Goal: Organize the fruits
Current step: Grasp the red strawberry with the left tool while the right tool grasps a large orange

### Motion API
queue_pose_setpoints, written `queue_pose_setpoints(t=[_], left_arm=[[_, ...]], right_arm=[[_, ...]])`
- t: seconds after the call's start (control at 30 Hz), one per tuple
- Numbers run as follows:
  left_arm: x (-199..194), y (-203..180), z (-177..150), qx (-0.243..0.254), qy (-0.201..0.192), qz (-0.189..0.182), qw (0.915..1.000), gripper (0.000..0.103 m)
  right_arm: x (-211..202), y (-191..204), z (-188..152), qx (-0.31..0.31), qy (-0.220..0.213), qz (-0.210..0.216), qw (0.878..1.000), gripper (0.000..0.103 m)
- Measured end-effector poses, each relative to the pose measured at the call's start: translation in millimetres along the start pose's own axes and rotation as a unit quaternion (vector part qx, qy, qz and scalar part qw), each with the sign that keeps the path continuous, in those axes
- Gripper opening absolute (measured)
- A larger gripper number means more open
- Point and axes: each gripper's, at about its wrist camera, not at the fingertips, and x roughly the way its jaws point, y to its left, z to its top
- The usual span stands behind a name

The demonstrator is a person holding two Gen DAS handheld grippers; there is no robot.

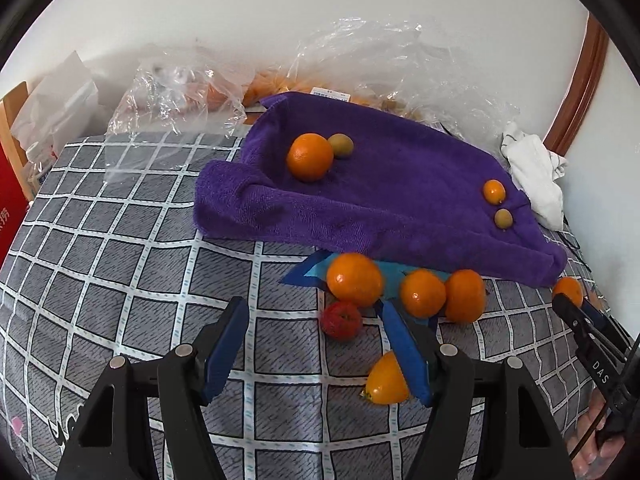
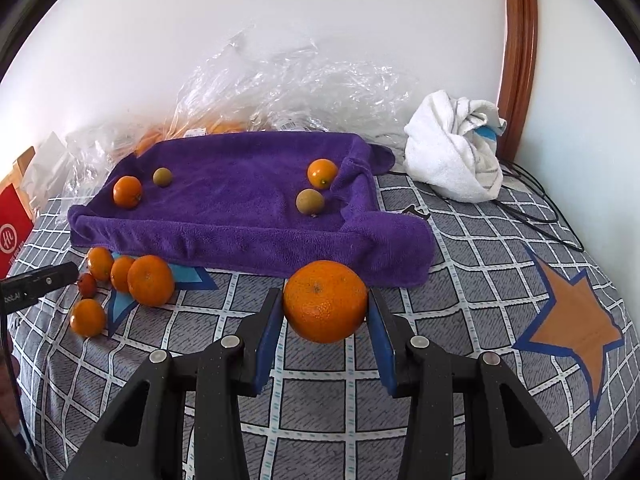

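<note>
On the checked grey bedspread (image 1: 120, 240) the left gripper (image 1: 312, 316) hangs with its blue jaws spread and nothing between them. Just past its tips, at twelve o'clock, lies a small red fruit (image 1: 341, 320), and a small orange fruit (image 1: 386, 380) sits half hidden behind the right-hand finger. Beyond them three mandarins (image 1: 423, 293) crowd together at the near edge of the purple towel (image 1: 400, 200).

That towel is turned up at its edges like a shallow tray. On it, at the left, a mandarin touches a small greenish-brown fruit (image 1: 341, 145) at its two o'clock; toward the right end a small orange kumquat (image 1: 494, 191) sits with another greenish-brown fruit (image 1: 503, 218) just below it.

The right gripper (image 2: 325, 312) has its jaws closed on a large orange (image 2: 325, 301), held clear of the bedspread just before the towel's near edge. At two o'clock from it a crumpled white cloth (image 2: 452, 152) rests against the wall, and clear plastic bags (image 2: 300, 80) pile up behind the towel.
</note>
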Motion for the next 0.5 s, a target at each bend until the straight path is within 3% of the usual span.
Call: queue_pose_setpoints(t=[0.1, 0.2, 0.27, 0.5], left_arm=[[6, -3, 0, -0.001, 0.006, -0.002, 1.0000, 0.058], [13, -2, -1, -0.004, 0.014, -0.001, 0.9999, 0.044], [15, 2, -2, -0.014, 0.017, -0.020, 0.9996, 0.029], [18, 6, 1, -0.027, 0.018, -0.034, 0.9989, 0.029]], right_arm=[[4, 1, 0, 0.000, -0.001, 0.003, 1.000, 0.042], [8, 1, -2, 0.002, 0.004, 0.006, 1.000, 0.042], [11, 2, -5, 0.001, 0.008, 0.004, 1.000, 0.042], [18, -2, -5, 0.013, 0.025, 0.021, 0.999, 0.042]])
